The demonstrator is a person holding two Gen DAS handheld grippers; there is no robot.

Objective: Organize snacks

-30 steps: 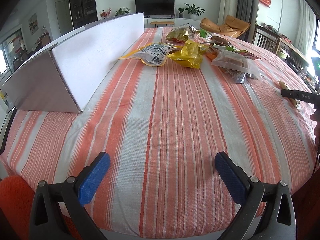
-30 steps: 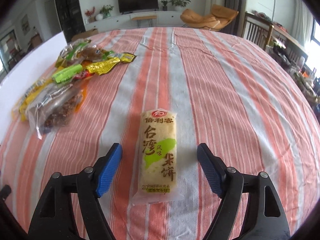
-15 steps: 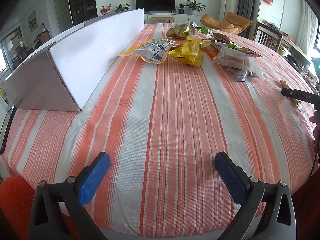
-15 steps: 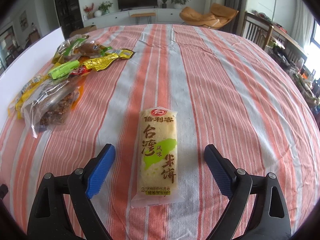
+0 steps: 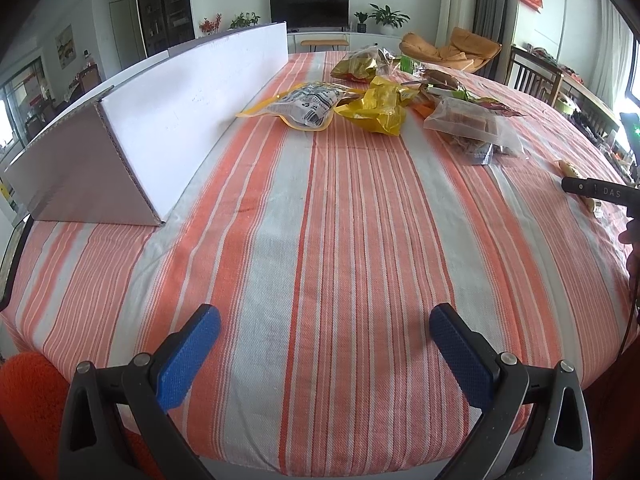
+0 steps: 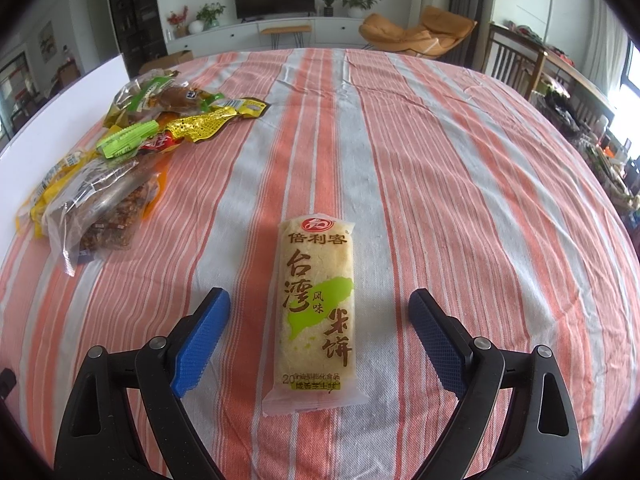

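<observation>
The right gripper (image 6: pixel 320 312) hung just above the orange-and-white striped tablecloth (image 6: pixel 460 160), its blue-padded jaws spread wide on either side of a long pale-yellow rice cracker packet in clear wrap with brown and green printing (image 6: pixel 316 304). The packet lay flat on the cloth between the pads, lengthwise along the gripper's line, with a clear gap to each pad and neither touching it. Off to the left of it, well apart, sat a loose heap of snack bags (image 6: pixel 120 160): clear bags of brown pieces, gold foil wrappers, a bright green packet. The left gripper (image 5: pixel 324 344) was held over a bare stretch of the same cloth, jaws likewise spread wide with nothing between them. Beyond it, the snack heap (image 5: pixel 384 96) lay far across the table, a yellow-edged pouch with grey print (image 5: pixel 308 102) nearest. Along the table's left side stood a long white cardboard box (image 5: pixel 180 116) with a brown end flap.
</observation>
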